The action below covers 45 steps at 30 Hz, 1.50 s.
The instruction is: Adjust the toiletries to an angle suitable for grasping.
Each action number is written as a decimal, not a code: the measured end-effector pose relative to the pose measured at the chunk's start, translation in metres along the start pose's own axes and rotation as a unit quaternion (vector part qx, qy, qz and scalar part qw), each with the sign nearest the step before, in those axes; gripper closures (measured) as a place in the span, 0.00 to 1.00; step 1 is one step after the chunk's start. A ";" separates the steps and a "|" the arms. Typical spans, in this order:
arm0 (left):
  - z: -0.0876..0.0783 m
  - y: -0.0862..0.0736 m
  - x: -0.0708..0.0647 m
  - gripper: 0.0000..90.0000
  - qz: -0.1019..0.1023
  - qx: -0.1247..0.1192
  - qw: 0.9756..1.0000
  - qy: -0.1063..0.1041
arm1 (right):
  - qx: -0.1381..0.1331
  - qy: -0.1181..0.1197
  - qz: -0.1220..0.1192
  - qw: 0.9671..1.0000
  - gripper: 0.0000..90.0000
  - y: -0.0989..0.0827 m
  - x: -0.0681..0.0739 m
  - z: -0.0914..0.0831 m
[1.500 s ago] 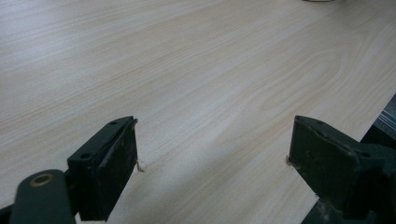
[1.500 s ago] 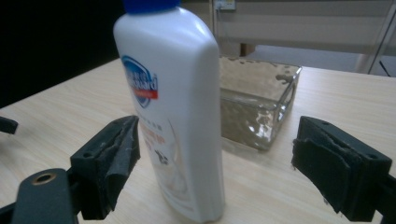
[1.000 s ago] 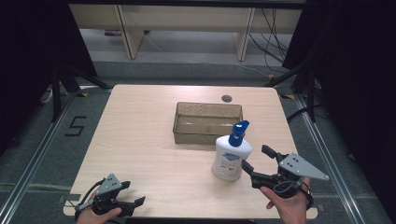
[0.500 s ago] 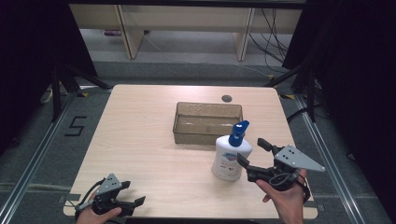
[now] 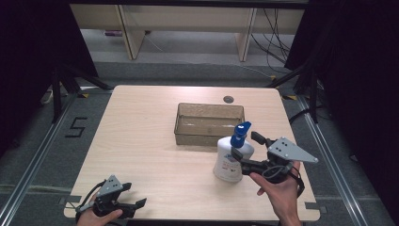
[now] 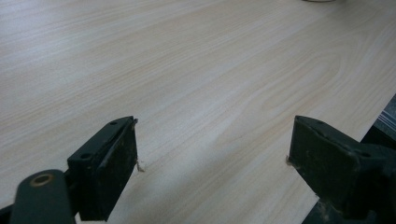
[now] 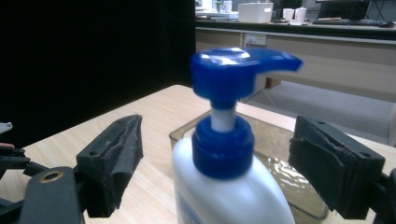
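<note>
Pump bottle (image 5: 229,159) stands upright on the right half of the tabletop (image 5: 141,136), between the middle and the near edge, with a fair strip of bare wood between its base and that near edge. Loads of open room otherwise: the whole left half of the tabletop is bare light wood, all the way from the far-left corner down to the near-left corner. Right behind the bottle, toward the far edge, sits a clear brownish plastic tray (image 5: 209,123), so the space on that side is tight; from above the bottle's pump head overlaps the tray's near wall, and I can't tell if they actually touch. A small dark round hole (image 5: 228,99) sits in the wood near the far edge, just past the tray. The right gripper (image 5: 247,146) is at the bottle, held in a hand (image 5: 278,194) coming in over the near edge; its jaws are spread wide, one on each side of the bottle's neck, and in the right gripper view there's clear daylight between both pads and the bottle, so nothing is gripped. The left gripper (image 5: 136,203) sits way off at the near-left corner, jaws wide apart over bare wood, holding nothing. The bottle itself is white with a printed label low on the front, a chunky blue collar and a blue pump head (image 7: 240,68).
</note>
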<state>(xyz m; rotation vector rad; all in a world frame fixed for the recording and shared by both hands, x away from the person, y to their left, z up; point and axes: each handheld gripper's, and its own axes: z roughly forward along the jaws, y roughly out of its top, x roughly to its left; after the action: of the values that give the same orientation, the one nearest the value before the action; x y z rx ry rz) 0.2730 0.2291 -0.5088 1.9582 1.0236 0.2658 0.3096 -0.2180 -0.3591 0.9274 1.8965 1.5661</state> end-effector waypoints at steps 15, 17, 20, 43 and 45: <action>0.000 0.000 0.001 0.16 -0.002 0.003 1.000 -0.001 | -0.012 -0.003 -0.015 1.000 0.32 0.004 -0.005 0.021; 0.000 0.000 0.000 0.16 -0.003 0.003 1.000 0.000 | -0.007 -0.006 -0.020 1.000 0.33 0.004 -0.007 0.021; 0.000 0.000 0.001 0.16 -0.001 0.001 1.000 -0.001 | -0.015 -0.003 -0.025 1.000 0.37 0.004 -0.008 0.024; 0.001 0.002 0.000 0.16 0.002 0.008 1.000 -0.003 | -0.021 0.016 -0.024 0.999 0.62 -0.001 -0.010 0.032; 0.001 0.003 0.000 0.16 0.006 0.009 1.000 -0.004 | -0.025 0.014 -0.032 0.999 0.64 -0.001 -0.011 0.032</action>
<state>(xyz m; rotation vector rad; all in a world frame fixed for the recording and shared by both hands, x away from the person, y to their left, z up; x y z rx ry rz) 0.2755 0.2278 -0.5076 1.9807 1.0136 0.2566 0.3402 -0.2060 -0.3674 0.8208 1.8773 1.5894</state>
